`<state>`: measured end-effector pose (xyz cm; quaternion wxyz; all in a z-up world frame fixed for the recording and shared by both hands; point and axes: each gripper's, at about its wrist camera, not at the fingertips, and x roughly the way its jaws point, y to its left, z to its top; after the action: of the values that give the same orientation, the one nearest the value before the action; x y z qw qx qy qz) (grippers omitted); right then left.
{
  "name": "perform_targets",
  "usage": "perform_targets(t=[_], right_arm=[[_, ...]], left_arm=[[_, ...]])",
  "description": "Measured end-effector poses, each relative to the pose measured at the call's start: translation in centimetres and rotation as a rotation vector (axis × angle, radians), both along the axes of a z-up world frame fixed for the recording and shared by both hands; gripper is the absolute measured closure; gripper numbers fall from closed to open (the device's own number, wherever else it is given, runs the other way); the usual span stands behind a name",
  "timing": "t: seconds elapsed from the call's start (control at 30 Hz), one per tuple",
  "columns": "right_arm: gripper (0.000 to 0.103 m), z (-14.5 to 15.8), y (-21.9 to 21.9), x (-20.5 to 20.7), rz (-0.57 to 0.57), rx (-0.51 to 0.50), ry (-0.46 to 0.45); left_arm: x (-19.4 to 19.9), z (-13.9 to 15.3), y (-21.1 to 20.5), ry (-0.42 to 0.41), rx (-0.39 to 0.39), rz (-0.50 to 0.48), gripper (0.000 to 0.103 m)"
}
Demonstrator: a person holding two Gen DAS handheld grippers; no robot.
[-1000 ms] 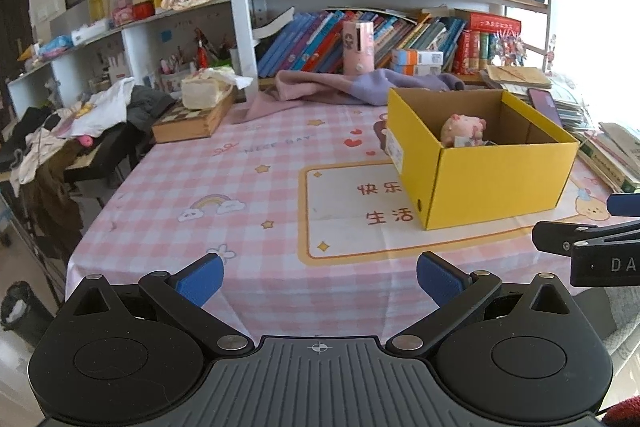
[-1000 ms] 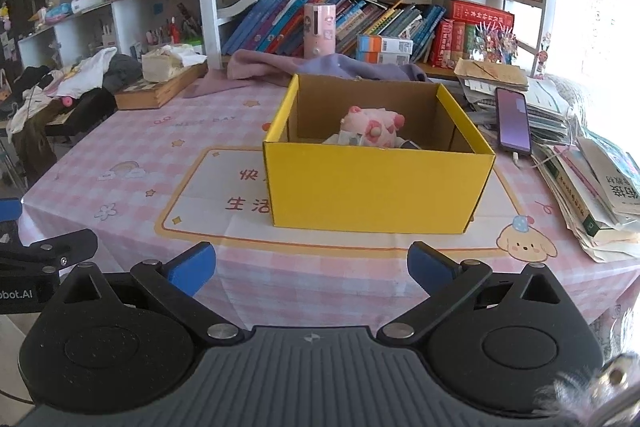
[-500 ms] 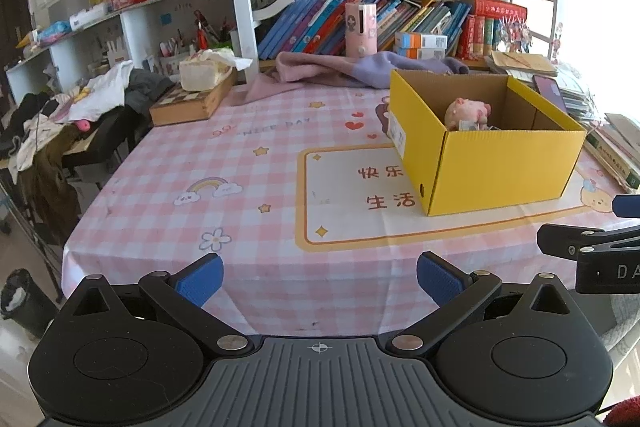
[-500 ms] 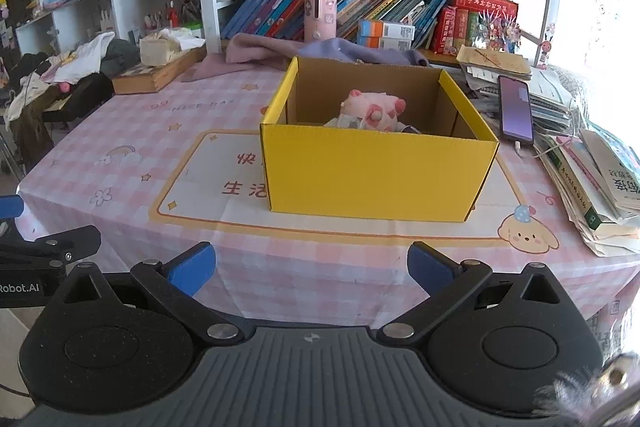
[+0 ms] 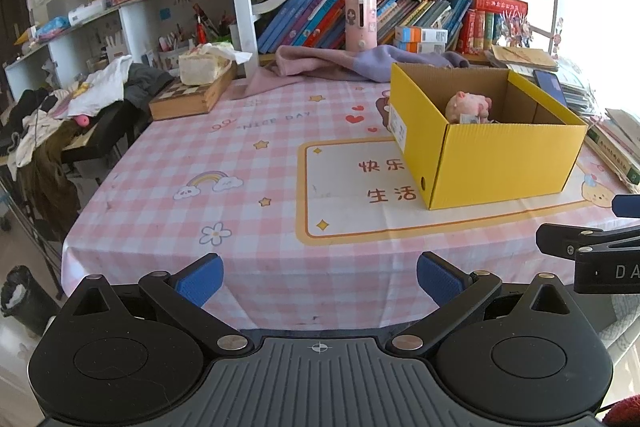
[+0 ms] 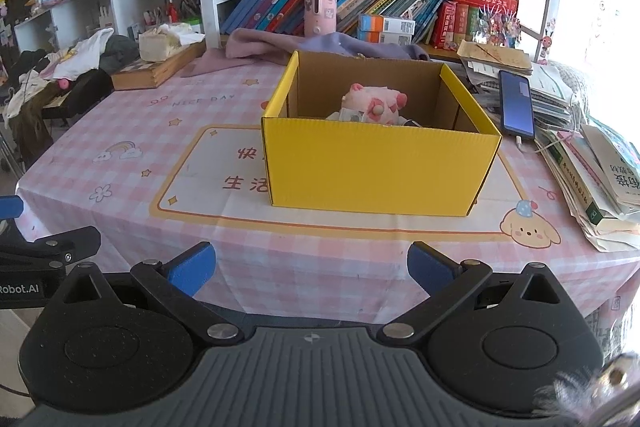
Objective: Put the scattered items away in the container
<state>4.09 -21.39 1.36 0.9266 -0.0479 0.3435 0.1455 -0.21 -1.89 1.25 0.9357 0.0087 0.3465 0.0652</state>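
Yellow cardboard box sits toward the desk's right edge with a pink plush pig inside, and we judge the tidying nearly finished, since we see nothing loose on the checked cloth. We hold the left claw and right claw level off the near edge, both wide open and empty; next we would check for stragglers.

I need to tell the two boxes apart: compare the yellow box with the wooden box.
The yellow box is cardboard, open-topped and deep; the wooden box is flat and shut. The yellow box holds a pink plush pig; the wooden box carries a tissue pack on top. Both sit on the checked tablecloth.
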Motion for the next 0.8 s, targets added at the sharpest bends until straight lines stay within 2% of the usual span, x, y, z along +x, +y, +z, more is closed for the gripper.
perform_targets(t=[0.8], right_arm=[[0.000, -0.35, 0.28, 0.02, 0.007, -0.006, 0.007]], left_arm=[[0.19, -0.20, -0.09, 0.012, -0.004, 0.006, 0.000]])
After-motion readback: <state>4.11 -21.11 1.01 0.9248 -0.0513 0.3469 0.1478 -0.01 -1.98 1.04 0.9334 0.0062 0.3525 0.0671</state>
